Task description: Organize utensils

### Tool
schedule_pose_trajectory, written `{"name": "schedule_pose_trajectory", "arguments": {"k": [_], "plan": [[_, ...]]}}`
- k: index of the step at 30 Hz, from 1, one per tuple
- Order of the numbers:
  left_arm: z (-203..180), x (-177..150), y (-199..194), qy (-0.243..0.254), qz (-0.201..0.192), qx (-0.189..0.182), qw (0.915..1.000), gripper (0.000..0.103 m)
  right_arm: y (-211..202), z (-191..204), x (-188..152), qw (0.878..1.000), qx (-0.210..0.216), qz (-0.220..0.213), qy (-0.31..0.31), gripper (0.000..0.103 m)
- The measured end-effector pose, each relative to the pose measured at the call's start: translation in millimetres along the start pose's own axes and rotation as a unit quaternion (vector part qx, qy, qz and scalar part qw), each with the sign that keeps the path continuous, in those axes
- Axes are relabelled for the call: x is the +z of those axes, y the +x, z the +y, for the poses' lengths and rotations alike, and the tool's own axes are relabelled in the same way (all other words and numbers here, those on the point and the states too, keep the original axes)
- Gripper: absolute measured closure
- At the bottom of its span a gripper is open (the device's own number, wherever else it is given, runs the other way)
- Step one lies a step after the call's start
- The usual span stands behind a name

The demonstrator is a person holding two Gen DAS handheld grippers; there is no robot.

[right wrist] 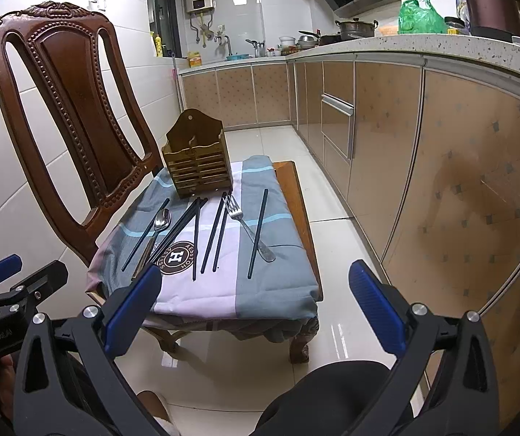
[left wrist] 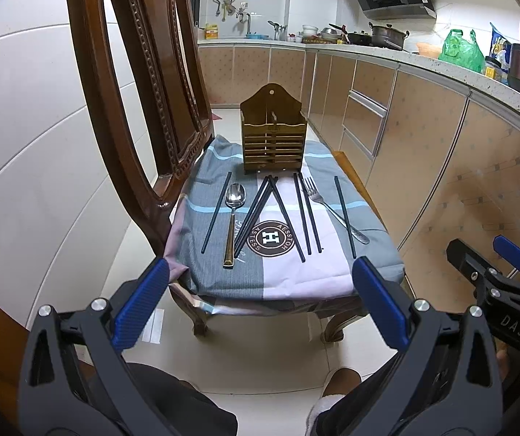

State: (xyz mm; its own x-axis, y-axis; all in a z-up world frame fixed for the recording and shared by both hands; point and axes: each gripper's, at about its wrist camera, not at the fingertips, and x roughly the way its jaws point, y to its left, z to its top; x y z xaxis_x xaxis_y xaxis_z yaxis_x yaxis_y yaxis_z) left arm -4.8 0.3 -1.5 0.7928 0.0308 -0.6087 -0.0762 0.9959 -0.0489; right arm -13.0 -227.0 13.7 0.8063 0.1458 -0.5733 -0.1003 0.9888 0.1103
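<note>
A wooden utensil holder [left wrist: 272, 129] [right wrist: 196, 154] stands at the far end of a cloth-covered chair seat [left wrist: 296, 276] [right wrist: 271, 290]. In front of it lie several dark chopsticks [left wrist: 305, 214] [right wrist: 216, 230], a spoon [left wrist: 234, 214] [right wrist: 158, 229] with a brown handle at the left, and a steel fork [left wrist: 327, 207] [right wrist: 243, 223] at the right. My left gripper [left wrist: 260, 290] is open and empty, short of the seat's near edge. My right gripper [right wrist: 256, 296] is open and empty, also at the near edge.
The carved wooden chair back [left wrist: 140, 83] [right wrist: 67, 109] rises at the left of the seat. Kitchen cabinets [left wrist: 423, 152] [right wrist: 423, 167] with a worktop run along the right. Tiled floor [left wrist: 260, 356] lies below, and the person's knees show at the bottom.
</note>
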Motion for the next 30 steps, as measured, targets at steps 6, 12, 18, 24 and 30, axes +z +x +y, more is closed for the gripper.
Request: {"name": "schedule_pose_trajectory", "arguments": {"k": [6, 12, 18, 24, 30], "plan": [[0.6, 0.0, 0.3, 0.001, 0.001, -0.001, 1.0000, 0.004, -1.7, 0.1, -0.4, 1.000, 0.001, -0.002, -0.001, 0.003], [-0.3, -0.8, 0.8, 0.000, 0.003, 0.001, 1.0000, 0.004, -1.6, -0.1, -1.1, 1.000, 0.000, -0.003, -0.002, 0.003], [-0.2, -1.9, 1.0, 0.000, 0.003, 0.001, 1.0000, 0.004, -2.0, 0.2, -1.8, 1.000, 0.000, -0.004, -0.003, 0.003], [0.8, -2.3, 1.3, 0.000, 0.004, 0.001, 1.0000, 0.004, -1.9, 1.0, -2.4, 1.000, 0.001, -0.003, -0.003, 0.003], [0.8, -3.2, 1.3, 0.001, 0.004, 0.002, 1.0000, 0.004, -2.6, 1.7, -2.7, 1.000, 0.002, -0.003, -0.003, 0.003]]}}
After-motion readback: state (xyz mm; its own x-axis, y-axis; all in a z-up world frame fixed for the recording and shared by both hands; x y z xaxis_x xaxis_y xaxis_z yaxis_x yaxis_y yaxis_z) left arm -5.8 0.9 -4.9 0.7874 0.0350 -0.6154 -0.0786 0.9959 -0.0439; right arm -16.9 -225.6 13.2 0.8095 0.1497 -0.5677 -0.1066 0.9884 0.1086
